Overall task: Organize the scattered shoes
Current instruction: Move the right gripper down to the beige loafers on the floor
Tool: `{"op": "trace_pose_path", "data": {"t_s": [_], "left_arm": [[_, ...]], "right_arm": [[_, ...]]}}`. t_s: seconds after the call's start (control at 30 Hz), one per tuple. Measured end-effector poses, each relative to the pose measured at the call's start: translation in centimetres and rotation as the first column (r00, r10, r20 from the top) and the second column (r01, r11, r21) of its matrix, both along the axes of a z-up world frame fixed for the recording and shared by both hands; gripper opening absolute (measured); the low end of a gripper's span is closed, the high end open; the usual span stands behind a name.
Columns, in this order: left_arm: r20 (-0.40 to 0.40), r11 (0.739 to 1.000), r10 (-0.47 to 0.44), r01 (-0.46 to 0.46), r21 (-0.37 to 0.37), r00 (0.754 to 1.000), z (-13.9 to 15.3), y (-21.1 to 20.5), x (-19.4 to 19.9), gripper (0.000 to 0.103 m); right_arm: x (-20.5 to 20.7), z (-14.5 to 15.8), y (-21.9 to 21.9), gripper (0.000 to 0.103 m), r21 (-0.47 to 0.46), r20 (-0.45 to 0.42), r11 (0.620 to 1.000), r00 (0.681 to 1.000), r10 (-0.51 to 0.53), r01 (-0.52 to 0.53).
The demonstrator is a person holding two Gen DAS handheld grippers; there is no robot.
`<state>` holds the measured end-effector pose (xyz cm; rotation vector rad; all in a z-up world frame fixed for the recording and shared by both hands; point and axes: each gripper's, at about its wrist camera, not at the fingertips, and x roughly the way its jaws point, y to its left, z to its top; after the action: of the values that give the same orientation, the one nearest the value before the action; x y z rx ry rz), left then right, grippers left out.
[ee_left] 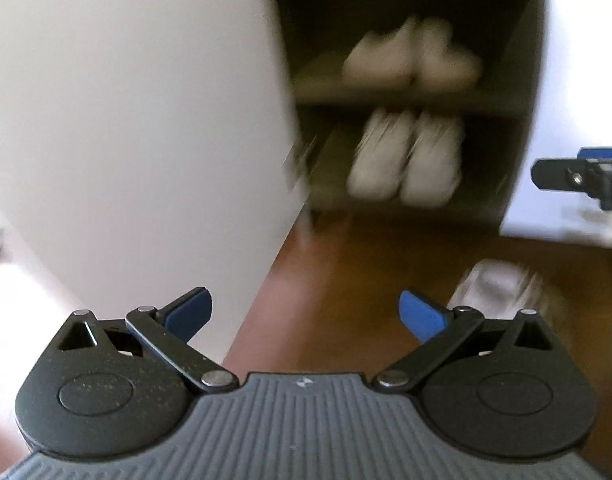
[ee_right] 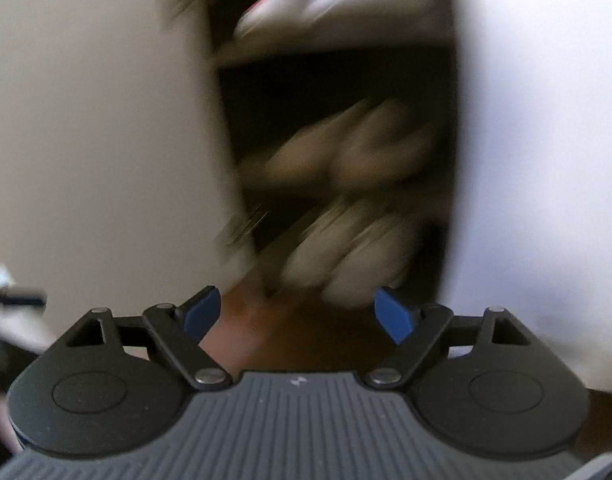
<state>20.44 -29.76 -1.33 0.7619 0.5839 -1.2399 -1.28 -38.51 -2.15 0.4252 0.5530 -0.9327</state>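
While you hold both grippers in front of the shoe cabinet (ee_left: 522,92), its white door (ee_left: 146,120) stands open on the left side. Inside, you can see shelves with shoes on them. On the middle shelf (ee_left: 386,94) sits a pair of white shoes (ee_left: 412,54), side by side. On the bottom shelf (ee_left: 330,168) sits another white pair (ee_left: 406,156), toes pointing out toward you. One more light shoe (ee_left: 498,288) lies on the brown floor (ee_left: 346,280), outside the cabinet and near your left gripper (ee_left: 306,312).

Your left gripper holds nothing, and its blue fingertips (ee_left: 422,314) are spread wide apart. Your right gripper (ee_right: 296,312) is spread wide too and grips nothing. It points into the cabinet, close to the bottom pair. From that camera you also see a higher shelf with a shoe that has red on it (ee_right: 338,4) (everything there is very blurry, so you cannot tell more).

From the left camera, your right gripper shows at the far right edge, beside the cabinet wall.
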Motion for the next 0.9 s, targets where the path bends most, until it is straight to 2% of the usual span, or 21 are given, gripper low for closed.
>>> {"op": "trace_pose_path", "data": {"t_s": [0.03, 0.07, 0.13, 0.23, 0.27, 0.3, 0.33, 0.37, 0.43, 0.5, 0.6, 0.63, 0.67, 0.73, 0.8, 0.9], "left_arm": [[0.008, 0.999, 0.033, -0.033, 0.026, 0.999, -0.8, 0.8, 0.8, 0.101], [0.017, 0.996, 0.066, -0.067, 0.052, 0.998, -1.7, 1.6, 1.6, 0.101], [0.036, 0.986, 0.130, -0.133, 0.102, 0.991, -3.4, 3.3, 3.1, 0.101], [0.072, 0.961, 0.215, -0.224, 0.165, 0.974, -5.5, 5.5, 5.2, 0.101], [0.089, 0.956, 0.229, -0.241, 0.166, 0.969, -5.4, 5.9, 5.6, 0.101], [0.109, 0.952, 0.245, -0.261, 0.162, 0.963, -5.2, 6.2, 6.3, 0.101], [0.126, 0.950, 0.258, -0.275, 0.148, 0.958, -5.0, 6.4, 6.8, 0.101], [0.142, 0.948, 0.270, -0.289, 0.134, 0.952, -4.8, 6.6, 7.4, 0.101], [0.167, 0.944, 0.291, -0.311, 0.110, 0.942, -4.4, 6.9, 8.3, 0.101], [0.148, 0.943, 0.292, -0.310, 0.120, 0.945, -4.9, 6.4, 9.1, 0.101], [0.099, 0.952, 0.256, -0.269, 0.149, 0.962, -5.3, 5.4, 9.4, 0.101], [0.095, 0.955, 0.242, -0.255, 0.149, 0.966, -5.5, 5.1, 9.5, 0.101], [0.091, 0.959, 0.228, -0.240, 0.149, 0.969, -5.6, 4.8, 9.5, 0.101], [0.082, 0.964, 0.212, -0.222, 0.147, 0.974, -5.8, 4.2, 9.7, 0.101], [0.064, 0.969, 0.197, -0.204, 0.142, 0.978, -6.0, 3.5, 10.0, 0.101], [0.061, 0.972, 0.172, -0.180, 0.148, 0.983, -6.3, 2.5, 10.1, 0.101]], "right_arm": [[1.3, -1.7, 0.1, 0.082, 0.028, -0.034, 0.997, 0.997, 0.076, -0.075], [3.4, -4.4, 0.4, 0.082, 0.078, -0.082, 0.978, 0.977, 0.199, -0.192], [6.8, -8.4, 1.0, 0.076, 0.148, -0.145, 0.936, 0.929, 0.341, -0.321], [10.8, -12.6, 1.7, 0.035, 0.231, -0.145, 0.854, 0.852, 0.503, -0.466], [12.8, -14.4, 2.0, 0.036, 0.268, -0.162, 0.822, 0.818, 0.552, -0.502], [13.8, -15.3, 2.3, 0.035, 0.273, -0.169, 0.806, 0.799, 0.577, -0.525], [14.7, -16.0, 2.7, 0.038, 0.271, -0.173, 0.790, 0.780, 0.601, -0.549], [16.3, -17.1, 3.3, 0.045, 0.269, -0.185, 0.765, 0.748, 0.638, -0.586], [18.0, -18.4, 4.1, 0.057, 0.253, -0.224, 0.748, 0.715, 0.662, -0.613], [20.6, -20.4, 4.9, 0.057, 0.221, -0.300, 0.740, 0.678, 0.671, -0.635], [23.1, -22.7, 4.6, 0.056, 0.210, -0.349, 0.764, 0.684, 0.641, -0.609], [23.5, -23.3, 4.4, 0.041, 0.225, -0.337, 0.763, 0.686, 0.645, -0.606], [24.0, -24.1, 4.1, 0.018, 0.245, -0.323, 0.759, 0.687, 0.650, -0.603], [24.1, -24.6, 3.7, 0.008, 0.223, -0.325, 0.777, 0.707, 0.628, -0.588], [23.5, -24.5, 2.0, 0.005, 0.251, -0.273, 0.819, 0.774, 0.571, -0.516], [23.6, -24.5, -1.4, 0.004, 0.299, -0.266, 0.890, 0.865, 0.425, -0.345]]}}
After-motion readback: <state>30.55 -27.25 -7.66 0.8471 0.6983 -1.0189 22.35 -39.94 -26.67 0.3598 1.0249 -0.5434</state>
